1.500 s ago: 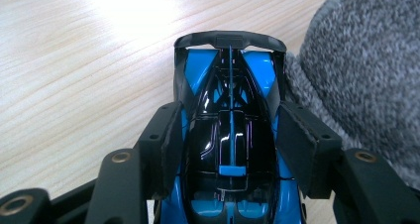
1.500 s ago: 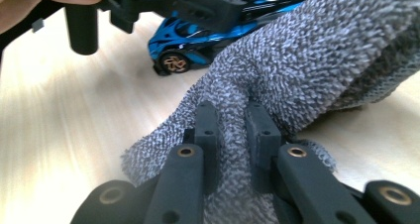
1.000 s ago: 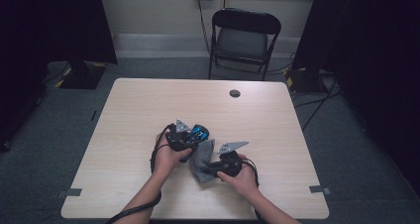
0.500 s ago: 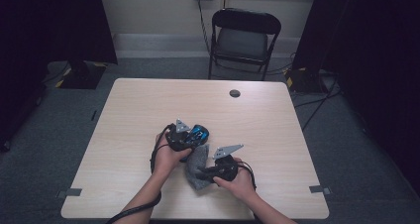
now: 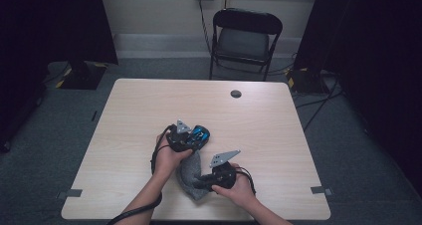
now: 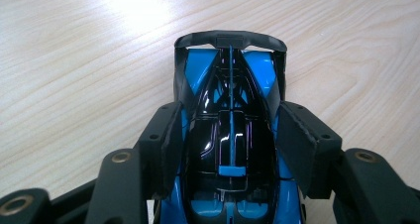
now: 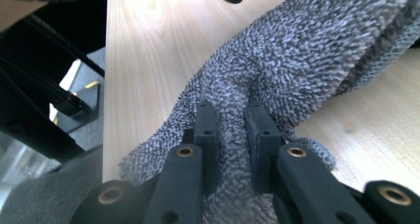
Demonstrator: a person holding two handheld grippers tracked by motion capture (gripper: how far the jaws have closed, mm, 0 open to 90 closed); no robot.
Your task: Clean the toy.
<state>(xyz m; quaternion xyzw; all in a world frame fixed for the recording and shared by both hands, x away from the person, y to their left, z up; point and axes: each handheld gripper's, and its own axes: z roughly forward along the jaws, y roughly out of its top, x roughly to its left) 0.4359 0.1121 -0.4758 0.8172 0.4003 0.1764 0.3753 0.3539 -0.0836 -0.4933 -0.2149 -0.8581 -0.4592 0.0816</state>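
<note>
A person sits at a pale wooden desk with a handheld gripper in each hand. The left gripper holds a blue and black toy race car: its two fingers press against the car's flanks about midway along the body, set partway apart to span its width. The car's long axis runs straight out from between the fingers, in line with the gripper. The end bearing the dark curved wing points away from the fingers, beyond their tips; the other end lies back toward the gripper body. In the high view, the car juts from the left gripper toward the far right of the desk.

The right gripper has its fingers drawn nearly together, pinching a fold of a grey, nubbly cleaning cloth. The cloth bulges up and away from the fingertips and drapes to either side onto the desk. From above, the cloth lies just under and beside the car, between the two hands.

Judging by this, both pickups are done: car gripped, cloth gripped. What seems left is the wiping itself, as the cloth does not yet clearly touch the car's bodywork.
</note>
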